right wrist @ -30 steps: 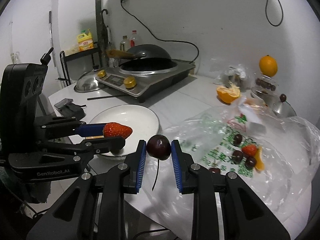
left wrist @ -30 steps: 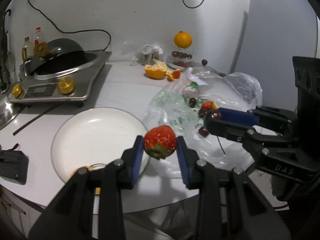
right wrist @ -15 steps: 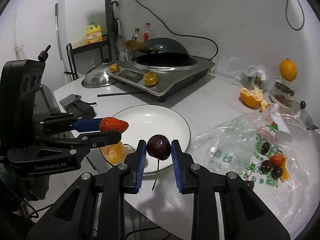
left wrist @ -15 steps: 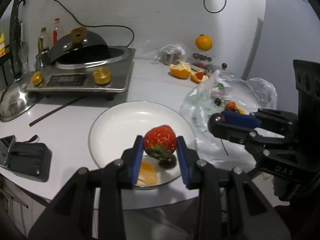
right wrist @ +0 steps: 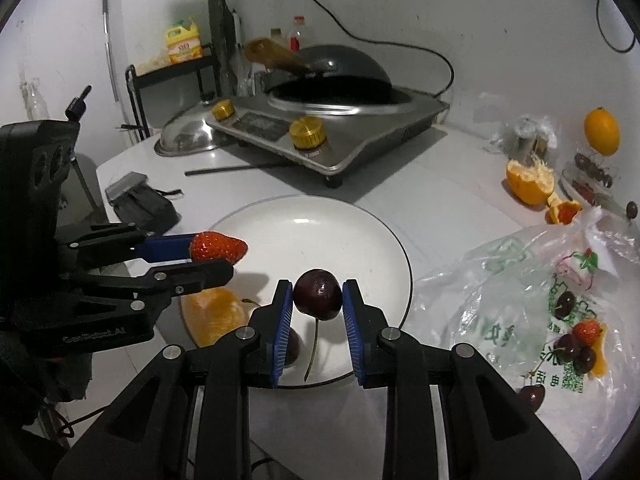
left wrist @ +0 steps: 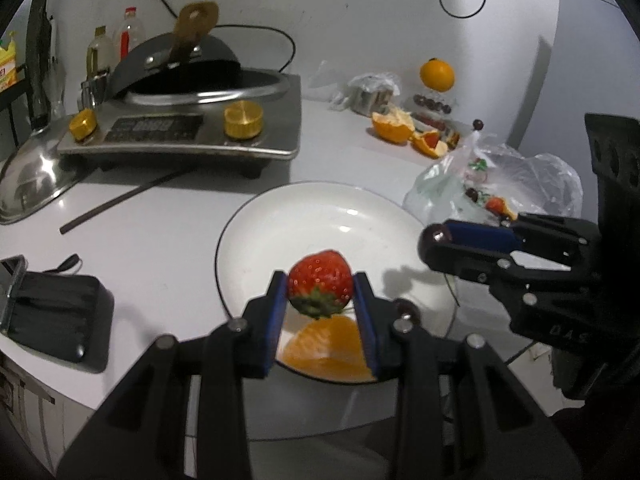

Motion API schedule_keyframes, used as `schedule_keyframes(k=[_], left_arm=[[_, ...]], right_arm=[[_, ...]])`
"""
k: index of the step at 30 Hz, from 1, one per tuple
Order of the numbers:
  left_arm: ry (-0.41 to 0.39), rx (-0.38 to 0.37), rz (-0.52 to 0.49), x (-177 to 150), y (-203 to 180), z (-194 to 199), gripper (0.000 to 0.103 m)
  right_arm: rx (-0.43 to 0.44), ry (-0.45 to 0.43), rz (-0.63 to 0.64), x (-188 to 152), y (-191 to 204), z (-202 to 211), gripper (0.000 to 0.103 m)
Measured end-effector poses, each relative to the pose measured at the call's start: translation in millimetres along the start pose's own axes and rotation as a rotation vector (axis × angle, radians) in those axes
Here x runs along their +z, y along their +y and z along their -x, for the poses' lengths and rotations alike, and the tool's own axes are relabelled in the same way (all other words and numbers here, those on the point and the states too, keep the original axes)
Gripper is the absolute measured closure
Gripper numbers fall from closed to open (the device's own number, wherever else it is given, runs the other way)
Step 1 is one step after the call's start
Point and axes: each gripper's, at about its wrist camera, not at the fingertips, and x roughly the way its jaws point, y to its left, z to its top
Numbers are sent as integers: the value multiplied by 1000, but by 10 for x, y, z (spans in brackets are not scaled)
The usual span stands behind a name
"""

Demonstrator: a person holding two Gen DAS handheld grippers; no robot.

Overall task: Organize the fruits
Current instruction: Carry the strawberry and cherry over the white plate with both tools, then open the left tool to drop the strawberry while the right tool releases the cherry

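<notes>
Both tools over the round white ceramic plate [right wrist: 372, 232] at once, each loaded. Left tool [left wrist: 320, 292] closed on a ripe red strawberry [left wrist: 320, 280], blue pads [left wrist: 278, 300] pinching its flanks, green calyx pointing down and back toward the camera, tip forward; held clear above the plate, not touching it. Right tool [right wrist: 317, 298] clamped on a dark glossy cherry [right wrist: 318, 294], thin stem dangling straight down between the pads, likewise hanging above the plate's near half. Already resting on the plate: a peeled orange segment [right wrist: 214, 314] at the near rim, and another dark cherry [right wrist: 294, 344] partly hidden behind the right tool's left pad. Gentle side grips, probably chosen so soft fruit stays unbruised; height above the plate probably leaves room to pick a free spot. Source of the fruit close by: a crumpled clear plastic bag [right wrist: 520, 280] to the right on the white worktop [right wrist: 440, 184], with more cherries and a strawberry showing through. Task looks partly done, plate mostly bare. Likely next: lower and release, strawberry toward the open middle, cherry beside its twin. Risk: cherry rolling once freed, so a low release seems wise.
</notes>
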Motion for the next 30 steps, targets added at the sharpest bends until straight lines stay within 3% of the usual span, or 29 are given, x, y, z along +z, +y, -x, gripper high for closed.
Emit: schedule_keyframes(k=[17, 20, 24, 26, 28, 30], left_arm=[[89, 45, 12, -3, 104, -299, 68], [91, 50, 12, 3, 80, -289, 62], [78, 49, 6, 13, 39, -235, 52], [75, 52, 2, 17, 22, -211, 51], [74, 61, -1, 17, 8, -183, 51], [66, 70, 0, 18, -9, -135, 50]], right_arm=[[18, 91, -48, -134, -152, -363, 76], [14, 93, -50, -135, -147, -357, 75], [8, 87, -51, -123, -146, -328, 65], [5, 80, -51, -119, -144, -289, 63], [5, 75, -54, -110, -146, -248, 51], [3, 65, -60, -100, -152, -191, 48]])
